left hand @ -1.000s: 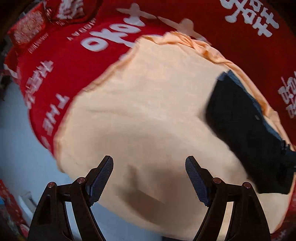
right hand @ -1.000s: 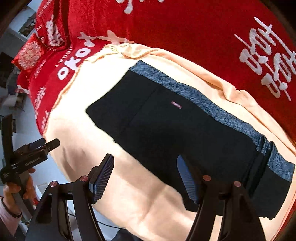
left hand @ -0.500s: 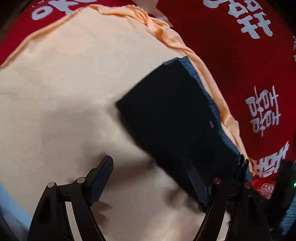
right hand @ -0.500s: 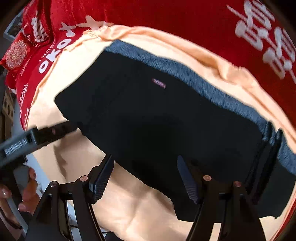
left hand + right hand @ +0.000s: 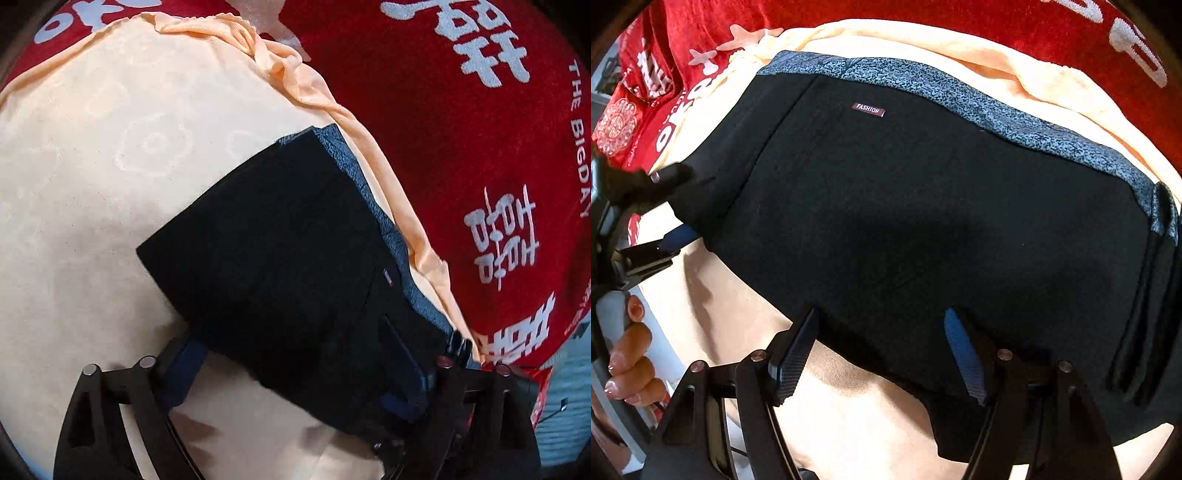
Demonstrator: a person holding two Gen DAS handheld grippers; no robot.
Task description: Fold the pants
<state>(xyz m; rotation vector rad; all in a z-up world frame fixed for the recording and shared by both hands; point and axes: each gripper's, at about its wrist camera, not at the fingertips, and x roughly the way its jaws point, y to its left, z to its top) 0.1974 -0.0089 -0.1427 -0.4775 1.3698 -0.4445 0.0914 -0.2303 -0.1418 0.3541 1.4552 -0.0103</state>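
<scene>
Left wrist view shows the pants (image 5: pixel 280 258) lying flat on a peach sheet (image 5: pixel 110 184), which is spread over a red blanket (image 5: pixel 461 166) printed with white characters. They are black, folded into a compact block with straight edges and a squared corner toward the sheet's open middle. A speckled blue-grey band (image 5: pixel 354 173) runs along their far edge, just beside the rumpled hem of the sheet. A small dark label (image 5: pixel 387 276) sits near that band.

The left gripper (image 5: pixel 299 373) is spread wide over the near edge of the pants. Its left finger (image 5: pixel 184 365) is over the sheet just off the pants' edge, and its right finger over the dark cloth, where black on black hides the tip. Nothing is pinched between them.

From the right wrist, the pants (image 5: pixel 905 221) fill most of the frame, smooth and nearly free of wrinkles. The band (image 5: pixel 960 107) reads as a mottled grey-blue knit, and the label (image 5: pixel 868 109) says FASHION. At the right end several stacked layers (image 5: pixel 1156 277) show as dark ridges. The right gripper (image 5: pixel 882 354) also stands wide and holds nothing, its tips at the near edge of the pants, the right one over the cloth. Whether they touch the cloth I cannot tell.

The left gripper (image 5: pixel 676 206) shows at the left end of the pants, gripped by the left hand (image 5: pixel 628 354).
</scene>
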